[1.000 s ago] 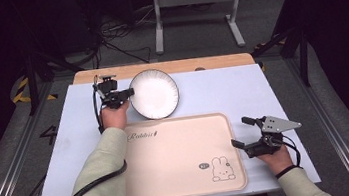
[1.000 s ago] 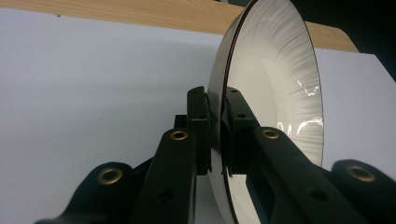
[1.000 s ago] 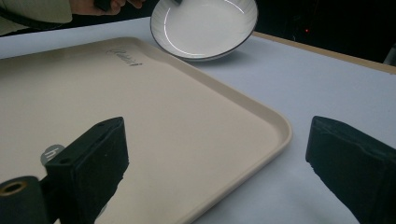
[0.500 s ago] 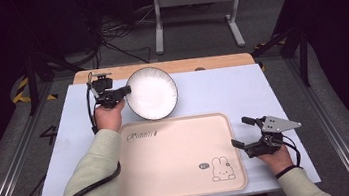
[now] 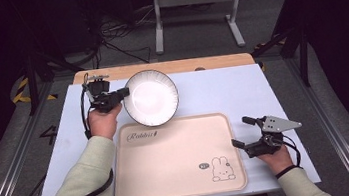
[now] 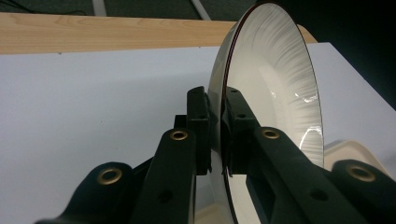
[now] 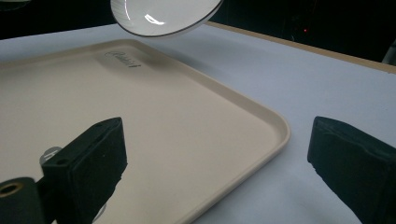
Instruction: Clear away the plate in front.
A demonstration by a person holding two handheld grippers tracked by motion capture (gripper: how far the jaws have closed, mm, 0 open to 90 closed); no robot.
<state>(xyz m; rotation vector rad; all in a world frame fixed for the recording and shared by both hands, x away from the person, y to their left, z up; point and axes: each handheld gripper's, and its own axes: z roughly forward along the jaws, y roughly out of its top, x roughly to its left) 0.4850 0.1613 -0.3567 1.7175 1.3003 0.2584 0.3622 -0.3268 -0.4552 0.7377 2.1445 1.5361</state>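
The left gripper (image 5: 120, 92) is clenched on the left rim of the white bowl (image 5: 151, 97), a jaw on either face of the thin wall, as the left gripper view shows with the bowl (image 6: 275, 93) standing nearly on edge before the camera. The bowl hangs clear of the white table cover (image 5: 222, 92), at the far left of the scene, its near edge just over the far rim of the beige tray (image 5: 177, 178). The right gripper (image 5: 244, 132) rests at the near right beside the tray's right edge, its jaws spread wide with nothing between them; its own view shows the tray corner (image 7: 261, 126) between the two black pads.

The main risk appears to be the hold itself: the whole bowl hangs from one small pinch at its rim, so its weight could pivot it in the pads or let the glazed wall slip out, dropping it onto the tray or table. A quick swing toward the tray would make this likelier. Lowering it tilted could also land it on its edge, so that it rocks or rolls.

Compared with a second ago, the bowl has been lifted and its near edge has come over the tray's far rim, and the left hand has shifted with it. The right hand and the tray lie as before.
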